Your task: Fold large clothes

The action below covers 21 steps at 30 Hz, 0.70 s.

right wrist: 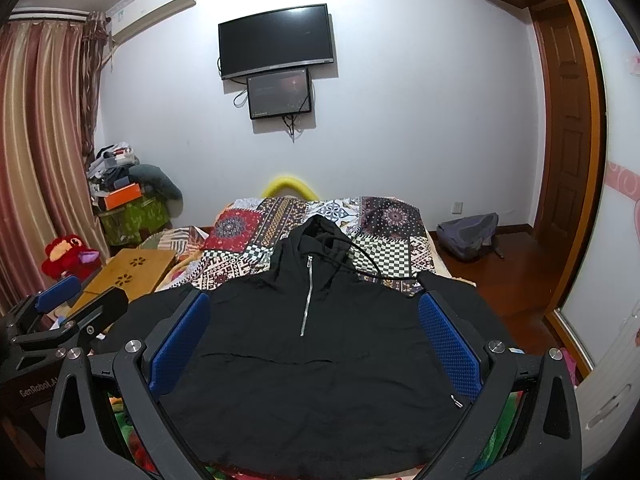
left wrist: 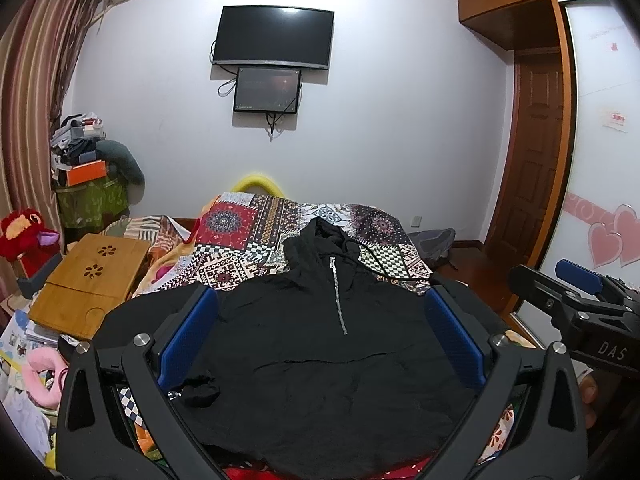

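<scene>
Straight ahead of both grippers, the black hoodie point(left wrist: 320, 344) lies flat on the bed point(left wrist: 248, 240), hood farthest away. Left gripper point(left wrist: 320, 340) and right gripper point(right wrist: 314, 340) hover side by side at its hem, jaws spread wide and empty.

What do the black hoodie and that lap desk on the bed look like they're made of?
Black hoodie: soft matte woven or knit cloth, judging by its creases; its zipper glints silver, likely metal. Lap desk: bamboo or light wood, with warm grain and cut-out flower vents.

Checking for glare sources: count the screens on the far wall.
2: the large dark television high on the wall, and a smaller screen mounted directly beneath it. None else shows.
</scene>
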{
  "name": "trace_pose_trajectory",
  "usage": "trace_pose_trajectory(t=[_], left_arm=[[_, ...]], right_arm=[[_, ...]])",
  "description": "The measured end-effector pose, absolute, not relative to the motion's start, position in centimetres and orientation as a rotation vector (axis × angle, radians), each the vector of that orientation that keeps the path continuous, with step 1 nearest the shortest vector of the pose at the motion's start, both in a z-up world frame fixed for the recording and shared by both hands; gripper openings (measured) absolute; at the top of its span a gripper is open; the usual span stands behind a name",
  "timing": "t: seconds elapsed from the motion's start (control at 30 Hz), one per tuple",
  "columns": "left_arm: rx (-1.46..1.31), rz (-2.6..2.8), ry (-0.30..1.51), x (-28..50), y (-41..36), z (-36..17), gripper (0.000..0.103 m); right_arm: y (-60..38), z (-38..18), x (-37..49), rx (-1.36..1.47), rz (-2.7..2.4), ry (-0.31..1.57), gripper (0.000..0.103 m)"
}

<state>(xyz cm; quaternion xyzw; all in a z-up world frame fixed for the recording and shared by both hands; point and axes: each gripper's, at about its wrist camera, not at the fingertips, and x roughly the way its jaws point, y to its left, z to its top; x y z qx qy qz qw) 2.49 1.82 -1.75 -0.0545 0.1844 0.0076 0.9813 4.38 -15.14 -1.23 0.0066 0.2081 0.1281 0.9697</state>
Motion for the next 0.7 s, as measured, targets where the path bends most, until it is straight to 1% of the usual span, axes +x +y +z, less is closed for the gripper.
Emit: trace_pose_trajectory(t=[0.17,0.3,0.53,0.7], left_arm=[[-0.121,0.066,0.391,3.5,3.3,-2.4,0.103],[-0.139,0.14,0.419,4.7,5.8,-3.2,0.103],[-0.201,0.332,0.499,6.7,12.8,-6.1,0.103],[-0.307,0.447,0.612,7.5,20.0,-9.5,0.103]], right_arm=[[-15.1,-2.0,5.6,0.011,0.262,0.454,0.103],[-14.9,-3.1,7.2,0.012,0.263,0.502,0.103],[-14.7,-4.7,9.2,0.008,0.253,0.58,0.103],[-14.8,-6.6,11.5,-0.005,0.219,0.656,0.103]])
